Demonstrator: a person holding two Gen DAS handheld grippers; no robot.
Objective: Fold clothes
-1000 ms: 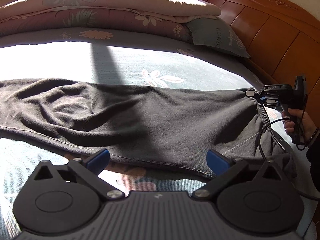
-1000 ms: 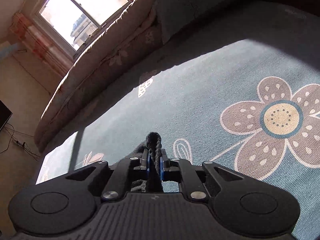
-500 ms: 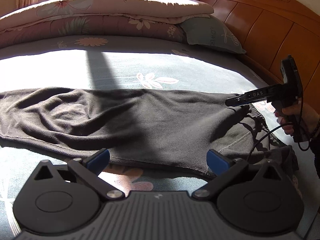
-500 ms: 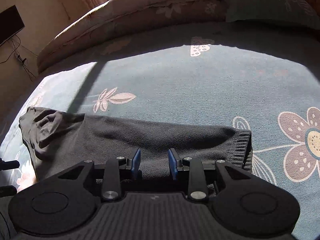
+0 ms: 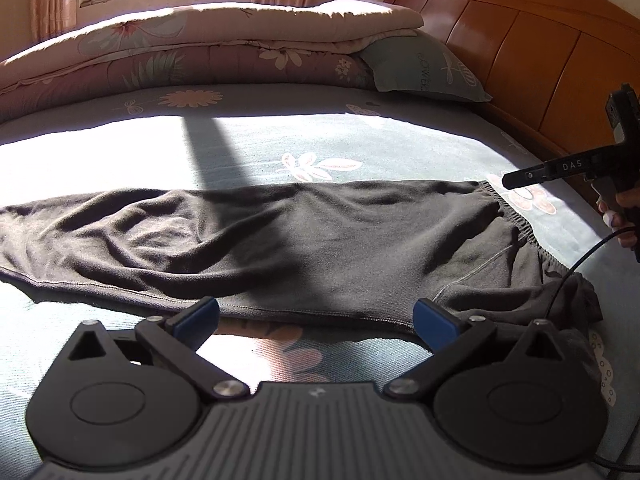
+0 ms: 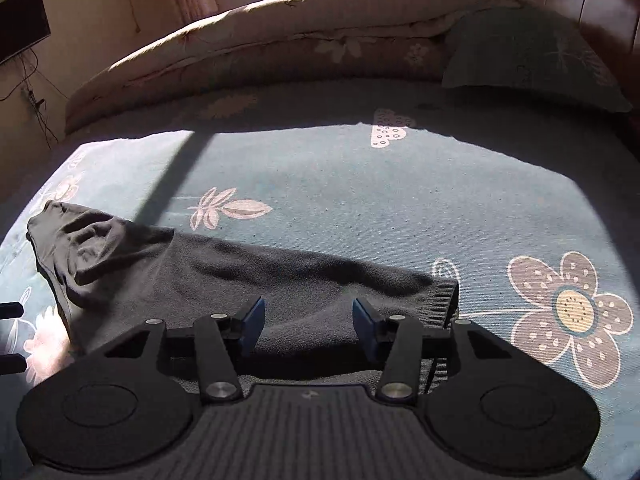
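The right gripper had its blue pads apart and nothing pinched between them; its jaws had just been opening, and the ribbed waistband lay loose on the bed below them, free of the pads. From the left wrist view the same tool showed at the far right, lifted clear of the cloth in a person's hand, its cable trailing across the crumpled corner of the garment. The left gripper stood wide open too, hovering just short of the near hem and touching nothing.

Outward from both tools, the dark trousers lay stretched across the blue floral bedsheet, apparently one leg laid over the other, waistband toward the wooden headboard and the legs running off to the left. Half lay in sun, half under a band of shadow, so I could not be sure how flat the shaded middle sat. A folded quilt and a pillow lay well beyond.

I judged the step in hand to be the release after laying the waistband down, with the lengthwise fold done and the crosswise folds not yet begun. The next move would call for a fresh grip on one end, most likely both corners at once, carried level over the middle so the layers do not slip apart, and the rumpled corner near the cable wants smoothing first.
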